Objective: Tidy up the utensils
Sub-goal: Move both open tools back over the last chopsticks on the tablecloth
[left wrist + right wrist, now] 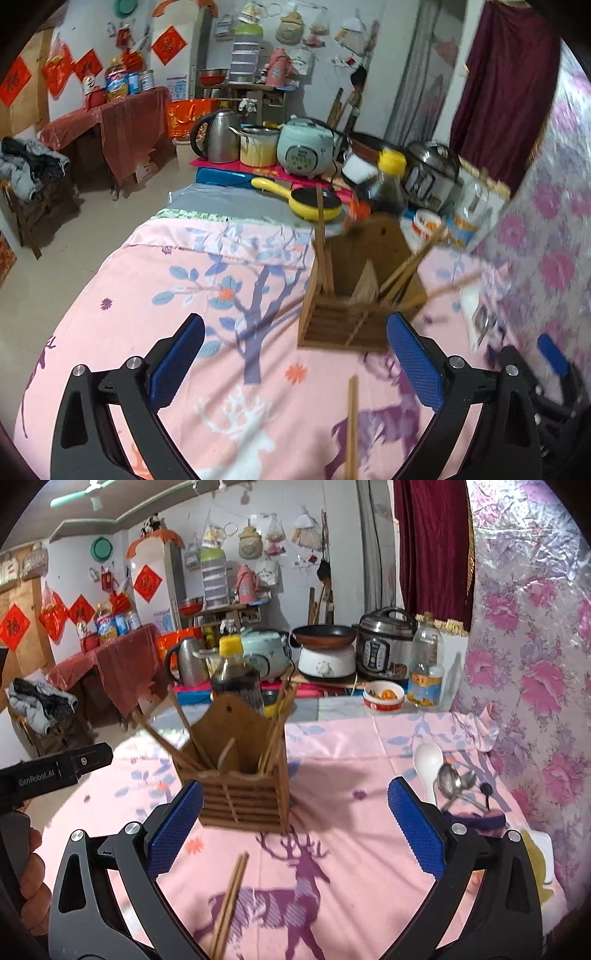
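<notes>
Both grippers, left [295, 365] and right [295, 830], hover with jaws spread, empty; slatted brown wooden utensil holder [242, 775] stands on the pink deer-print desk [351, 867]; loose brown chopsticks [229, 904] could roll; a nudge might tip the holder.

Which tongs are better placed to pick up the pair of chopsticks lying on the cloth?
Probably the right tongs. Both are open and empty, but the loose chopsticks lie between its fingers, just before it. The left tongs also face the chopsticks, though off to one side.
</notes>
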A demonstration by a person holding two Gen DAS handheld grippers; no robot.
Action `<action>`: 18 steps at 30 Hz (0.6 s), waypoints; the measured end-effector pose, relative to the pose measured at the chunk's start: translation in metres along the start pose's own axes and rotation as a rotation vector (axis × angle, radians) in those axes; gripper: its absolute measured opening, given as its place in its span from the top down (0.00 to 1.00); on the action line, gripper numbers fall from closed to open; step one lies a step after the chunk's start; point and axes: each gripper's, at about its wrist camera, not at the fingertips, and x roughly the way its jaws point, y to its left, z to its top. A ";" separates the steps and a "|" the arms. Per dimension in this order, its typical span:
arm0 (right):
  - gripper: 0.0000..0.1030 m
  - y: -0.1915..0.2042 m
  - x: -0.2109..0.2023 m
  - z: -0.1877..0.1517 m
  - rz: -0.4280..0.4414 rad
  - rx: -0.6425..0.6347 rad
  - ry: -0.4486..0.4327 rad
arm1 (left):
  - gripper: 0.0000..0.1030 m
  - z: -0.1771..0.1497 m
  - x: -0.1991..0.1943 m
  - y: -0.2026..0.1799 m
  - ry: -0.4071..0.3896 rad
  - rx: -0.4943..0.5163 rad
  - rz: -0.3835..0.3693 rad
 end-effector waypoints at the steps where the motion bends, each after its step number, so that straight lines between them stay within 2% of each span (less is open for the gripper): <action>1: 0.06 -0.001 0.000 -0.008 0.005 -0.008 0.012 | 0.06 -0.009 0.002 0.001 0.000 0.017 0.003; 3: 0.06 -0.006 0.003 -0.035 0.004 -0.026 0.035 | 0.06 -0.037 0.012 0.008 0.019 0.060 0.019; 8: 0.06 -0.018 0.035 -0.099 -0.061 -0.114 0.209 | 0.06 -0.099 0.052 0.028 0.186 0.166 0.035; 10: 0.06 -0.027 0.045 -0.108 -0.043 -0.085 0.277 | 0.06 -0.115 0.065 0.033 0.263 0.172 0.010; 12: 0.06 -0.033 0.049 -0.108 0.014 -0.020 0.311 | 0.06 -0.125 0.076 0.033 0.342 0.156 -0.053; 14: 0.06 -0.038 0.053 -0.110 0.076 0.039 0.348 | 0.06 -0.131 0.080 0.028 0.374 0.171 -0.096; 18: 0.06 -0.039 0.061 -0.116 0.094 0.070 0.397 | 0.06 -0.144 0.074 0.006 0.360 0.280 -0.090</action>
